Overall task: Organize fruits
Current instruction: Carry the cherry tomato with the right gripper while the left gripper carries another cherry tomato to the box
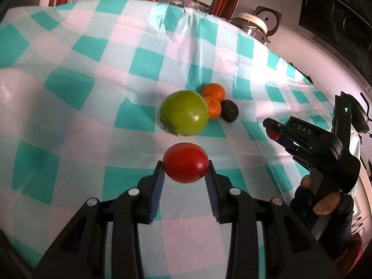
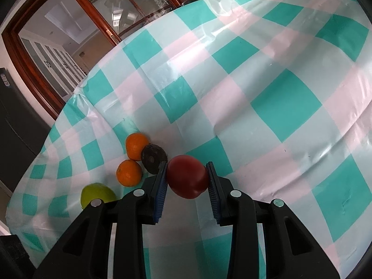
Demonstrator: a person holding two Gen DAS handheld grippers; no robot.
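Note:
My left gripper (image 1: 185,162) is shut on a red tomato (image 1: 185,162), held above the checked tablecloth (image 1: 93,69). Just beyond it on the cloth sit a large green tomato (image 1: 184,112), two small oranges (image 1: 213,91) (image 1: 214,108) and a dark round fruit (image 1: 229,111), all touching in a cluster. My right gripper (image 2: 187,176) is shut on a dark red fruit (image 2: 187,176). It also shows in the left wrist view (image 1: 273,133), at the right. In the right wrist view the oranges (image 2: 136,146) (image 2: 129,172), the dark fruit (image 2: 154,159) and the green tomato (image 2: 97,195) lie left of its fingers.
The teal, pink and white checked cloth (image 2: 279,93) covers the whole table and is wrinkled at the back. A metal pot with a cream lid (image 1: 252,24) stands beyond the far edge. A wood-framed glass door (image 2: 69,34) is behind the table.

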